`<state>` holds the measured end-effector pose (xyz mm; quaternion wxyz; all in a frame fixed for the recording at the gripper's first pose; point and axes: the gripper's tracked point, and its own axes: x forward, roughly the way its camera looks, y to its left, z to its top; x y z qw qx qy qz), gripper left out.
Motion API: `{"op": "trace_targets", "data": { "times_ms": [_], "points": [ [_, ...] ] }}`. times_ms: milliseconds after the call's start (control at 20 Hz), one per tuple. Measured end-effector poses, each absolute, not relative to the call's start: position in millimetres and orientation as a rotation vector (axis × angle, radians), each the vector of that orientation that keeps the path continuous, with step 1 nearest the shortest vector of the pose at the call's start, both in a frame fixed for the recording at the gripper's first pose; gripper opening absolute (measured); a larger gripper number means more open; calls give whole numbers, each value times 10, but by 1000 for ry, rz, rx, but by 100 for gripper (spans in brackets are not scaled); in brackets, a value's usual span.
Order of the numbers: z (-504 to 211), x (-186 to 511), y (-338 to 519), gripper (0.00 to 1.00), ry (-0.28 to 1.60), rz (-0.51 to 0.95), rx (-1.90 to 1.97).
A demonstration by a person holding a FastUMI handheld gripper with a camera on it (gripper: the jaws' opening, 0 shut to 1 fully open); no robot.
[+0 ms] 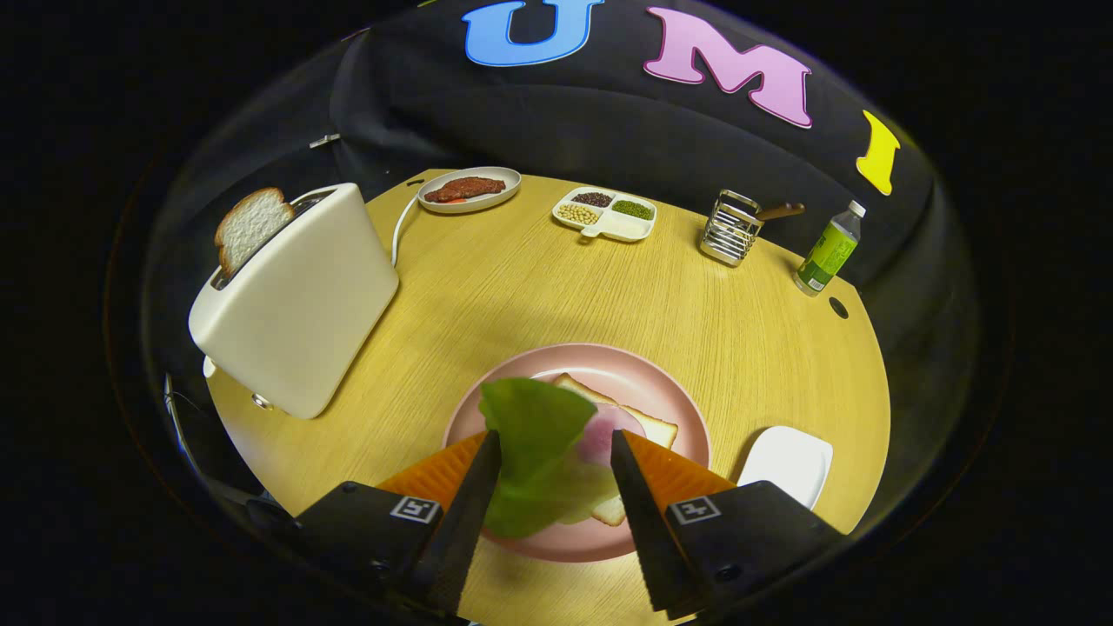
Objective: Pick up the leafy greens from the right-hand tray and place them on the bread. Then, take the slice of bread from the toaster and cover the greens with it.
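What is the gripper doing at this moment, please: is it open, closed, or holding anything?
Gripper: open, fingers spread apart over the pink plate; the leafy greens lie between them on the bread, against one finger only, not clamped.

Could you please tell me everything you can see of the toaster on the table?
The toaster is a cream-white, smooth, plastic-looking box with rounded edges, standing on the round wooden table, beyond and to the left of the hand-held gripper, whose open fingers flank a green leaf. A slice of bread sticks up from its top slot. A small silver knob shows low on its near end, and a white cord trails behind it.
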<state>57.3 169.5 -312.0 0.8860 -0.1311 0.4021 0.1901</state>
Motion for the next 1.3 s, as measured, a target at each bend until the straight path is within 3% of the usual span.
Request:
{"op": "trace_targets", "data": {
  "times_ms": [300, 650, 1300],
  "points": [
    [-3033, 586, 1680, 100, 806, 377, -274],
    [-2503, 532, 1940, 99, 669, 427, -279],
    [-1264, 4, 3770, 98, 404, 782, -258]
  ]
}}
